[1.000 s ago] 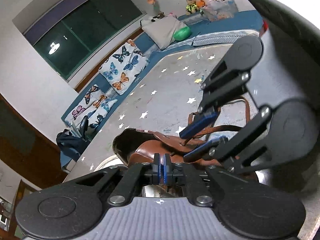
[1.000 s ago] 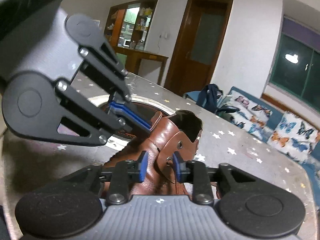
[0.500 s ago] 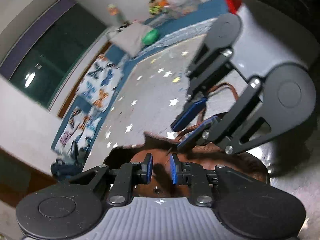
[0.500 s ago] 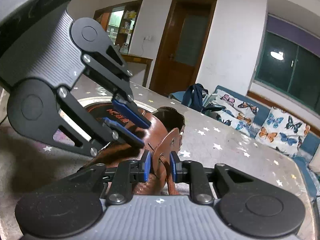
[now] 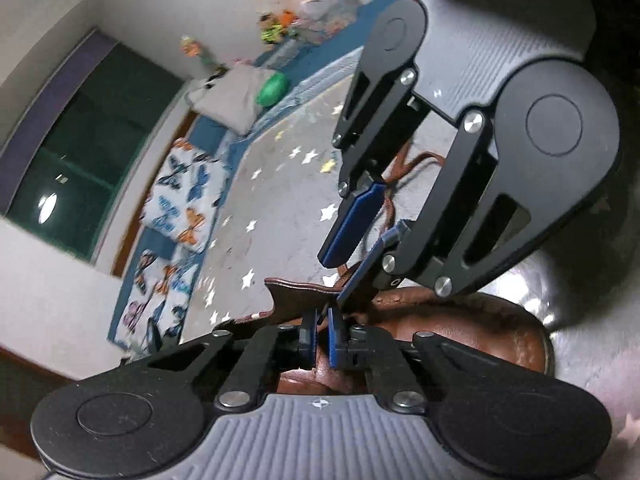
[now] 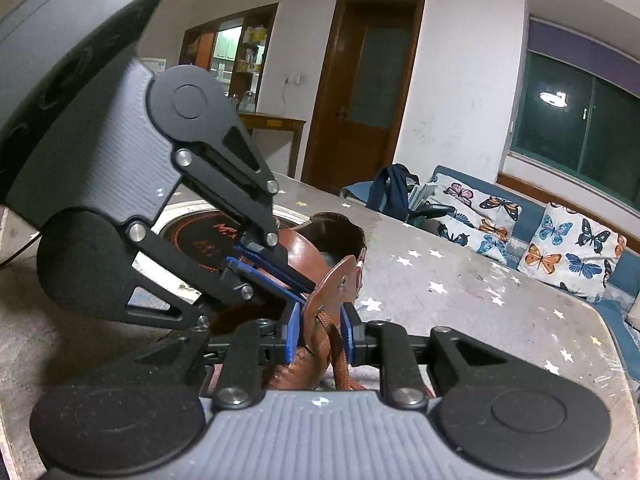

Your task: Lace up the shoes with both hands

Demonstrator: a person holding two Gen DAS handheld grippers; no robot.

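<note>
A brown leather shoe (image 5: 472, 332) lies on the star-speckled grey table, also seen in the right wrist view (image 6: 316, 252). My left gripper (image 5: 321, 339) is nearly shut with its blue pads on the shoe's upper edge. My right gripper (image 6: 319, 332) is closed on the shoe's eyelet flap (image 6: 334, 288) and the brown lace (image 6: 340, 364) hanging from it. The lace's loose loops (image 5: 404, 168) lie on the table beyond the right gripper. Each gripper shows in the other's view: the right one (image 5: 362, 236) and the left one (image 6: 276, 276).
A round dark hotplate (image 6: 200, 236) is set in the table behind the shoe. A blue bench with butterfly cushions (image 6: 560, 236) runs along the far table edge, with a dark bag (image 6: 392, 188) on it. A green ball (image 5: 272, 90) lies on the bench.
My left gripper opened, moved in over the shoe and narrowed on its upper edge. My right gripper closed from open onto the eyelet flap and lace.
</note>
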